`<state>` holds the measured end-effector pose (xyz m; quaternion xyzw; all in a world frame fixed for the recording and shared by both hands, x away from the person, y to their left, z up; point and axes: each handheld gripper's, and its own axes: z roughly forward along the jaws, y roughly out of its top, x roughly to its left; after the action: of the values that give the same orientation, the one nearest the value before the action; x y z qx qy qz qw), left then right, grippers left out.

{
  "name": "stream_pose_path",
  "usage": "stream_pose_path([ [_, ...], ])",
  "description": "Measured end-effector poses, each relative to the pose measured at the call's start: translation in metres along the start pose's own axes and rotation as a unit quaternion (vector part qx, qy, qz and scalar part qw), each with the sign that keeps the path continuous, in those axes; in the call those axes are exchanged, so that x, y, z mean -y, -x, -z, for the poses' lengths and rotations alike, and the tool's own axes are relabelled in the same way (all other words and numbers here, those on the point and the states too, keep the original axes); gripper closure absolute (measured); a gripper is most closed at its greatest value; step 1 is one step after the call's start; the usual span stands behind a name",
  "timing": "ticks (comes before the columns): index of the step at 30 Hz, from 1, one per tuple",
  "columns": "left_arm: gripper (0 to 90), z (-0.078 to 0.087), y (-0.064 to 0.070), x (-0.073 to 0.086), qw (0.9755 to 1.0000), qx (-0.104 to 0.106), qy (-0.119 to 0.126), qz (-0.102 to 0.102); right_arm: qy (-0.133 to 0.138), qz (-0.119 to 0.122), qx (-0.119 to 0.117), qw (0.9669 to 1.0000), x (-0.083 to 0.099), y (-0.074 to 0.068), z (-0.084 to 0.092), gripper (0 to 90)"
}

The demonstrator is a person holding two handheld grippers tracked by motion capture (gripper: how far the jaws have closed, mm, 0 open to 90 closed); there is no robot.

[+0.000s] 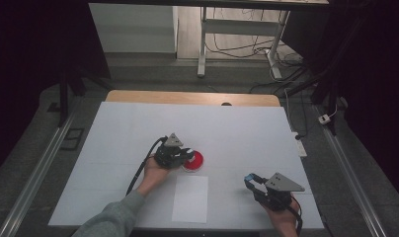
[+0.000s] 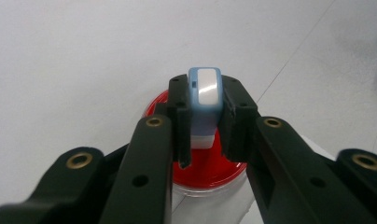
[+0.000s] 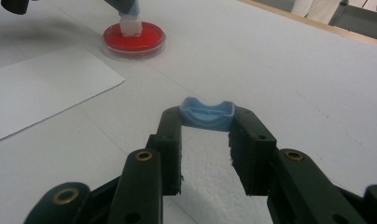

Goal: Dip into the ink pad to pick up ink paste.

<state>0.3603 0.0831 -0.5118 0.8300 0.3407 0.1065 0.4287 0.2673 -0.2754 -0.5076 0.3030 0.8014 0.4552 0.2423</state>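
Fingers of the left gripper [image 2: 203, 126] clench a light, rigid blue-and-white stamp [image 2: 204, 100] by its sides over the red ink pad [image 1: 194, 161], mid-table; right gripper [image 3: 206, 140] pinches its blue cap [image 3: 207, 113] (small, slippery plastic).

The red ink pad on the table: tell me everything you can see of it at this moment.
The red ink pad is a round, shallow dish with a clear, plastic-looking rim and a flat red filling. It lies flat on the white table, just beyond a sheet of paper. A blue-and-white stamp, clamped in the left gripper, stands with its white base on the red surface.
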Motion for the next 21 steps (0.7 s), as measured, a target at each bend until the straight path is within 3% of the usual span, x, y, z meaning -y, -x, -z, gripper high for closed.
stream_pose_path([
  [21,76.1,-0.0031,0.0037,0.0009,0.9998,-0.009,-0.012,-0.01,0.002,0.001,0.0,1.0,-0.0007,-0.001,0.0002,64.9],
])
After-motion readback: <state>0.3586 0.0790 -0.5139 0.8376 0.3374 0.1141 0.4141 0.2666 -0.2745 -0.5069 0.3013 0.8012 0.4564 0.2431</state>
